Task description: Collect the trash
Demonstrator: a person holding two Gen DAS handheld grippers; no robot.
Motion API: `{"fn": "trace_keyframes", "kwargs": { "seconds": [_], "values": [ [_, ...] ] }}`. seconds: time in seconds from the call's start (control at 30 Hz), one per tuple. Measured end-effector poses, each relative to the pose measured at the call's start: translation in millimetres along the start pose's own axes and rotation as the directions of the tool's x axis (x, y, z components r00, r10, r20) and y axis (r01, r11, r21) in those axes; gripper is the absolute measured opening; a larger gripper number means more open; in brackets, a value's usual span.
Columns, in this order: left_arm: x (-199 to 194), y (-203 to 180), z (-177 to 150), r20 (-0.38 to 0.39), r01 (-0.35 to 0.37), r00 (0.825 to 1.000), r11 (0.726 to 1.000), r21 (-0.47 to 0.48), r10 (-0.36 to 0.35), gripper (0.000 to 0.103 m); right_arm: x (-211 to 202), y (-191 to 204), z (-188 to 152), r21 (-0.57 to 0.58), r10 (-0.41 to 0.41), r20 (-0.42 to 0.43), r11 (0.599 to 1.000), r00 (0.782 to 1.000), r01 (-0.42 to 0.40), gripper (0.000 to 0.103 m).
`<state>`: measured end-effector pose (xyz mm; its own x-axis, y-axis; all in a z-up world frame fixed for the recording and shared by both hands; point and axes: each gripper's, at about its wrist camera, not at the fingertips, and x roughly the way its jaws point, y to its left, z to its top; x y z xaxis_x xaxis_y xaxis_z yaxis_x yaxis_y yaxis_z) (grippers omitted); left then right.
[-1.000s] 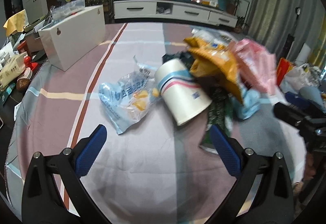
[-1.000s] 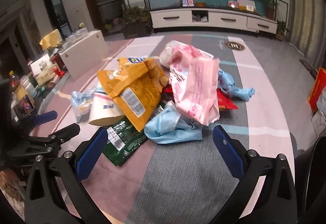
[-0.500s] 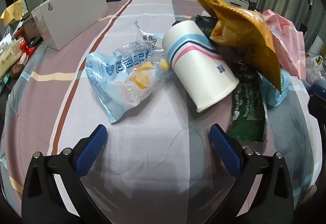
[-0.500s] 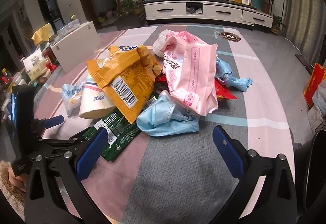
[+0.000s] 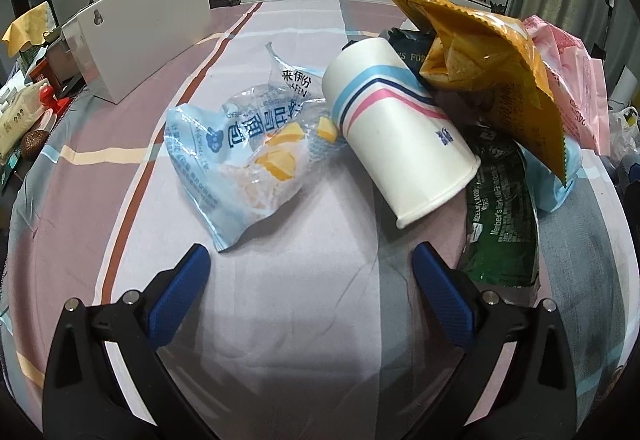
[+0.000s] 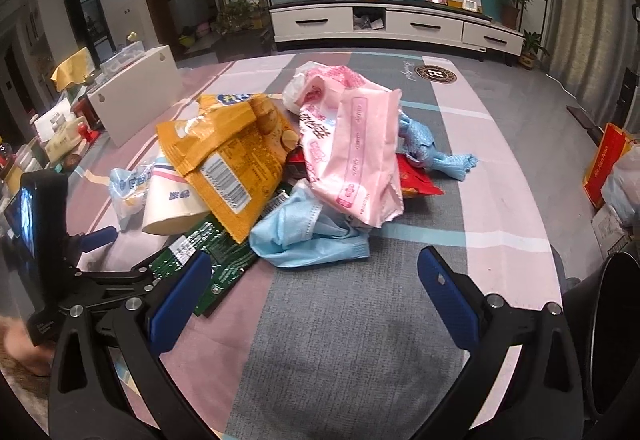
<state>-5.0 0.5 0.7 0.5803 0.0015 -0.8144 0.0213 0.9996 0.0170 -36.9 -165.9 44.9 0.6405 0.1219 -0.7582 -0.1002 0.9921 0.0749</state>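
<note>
Dim indoor light, fisheye-warped edges

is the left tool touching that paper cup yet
Apart. In the left wrist view the left tool is open, with bare tablecloth visible between its fingertips and the paper cup lying on its side.

Your left tongs (image 5: 308,276) are showing black plastic arms with silver screws and ribbed blue pads (image 5: 178,294). Your right tongs (image 6: 314,282) are wearing the same black frame, silver screws and blue pads (image 6: 448,300).
</note>
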Motion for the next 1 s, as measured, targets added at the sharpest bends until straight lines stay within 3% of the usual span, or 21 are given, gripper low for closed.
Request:
{"fn": "trace_keyframes", "kwargs": {
  "seconds": [0.67, 1.0],
  "values": [
    [0, 0, 0, 0.000, 0.000, 1.000, 1.000, 0.000, 0.000, 0.101, 21, -33, 2, 0.099, -0.164, -0.068, 0.980, 0.984, 0.170, 0.100],
    [0, 0, 0, 0.000, 0.000, 1.000, 1.000, 0.000, 0.000, 0.101, 28, -29, -1, 0.080, -0.155, -0.092, 0.983, 0.984, 0.163, 0.100]
  ]
}}
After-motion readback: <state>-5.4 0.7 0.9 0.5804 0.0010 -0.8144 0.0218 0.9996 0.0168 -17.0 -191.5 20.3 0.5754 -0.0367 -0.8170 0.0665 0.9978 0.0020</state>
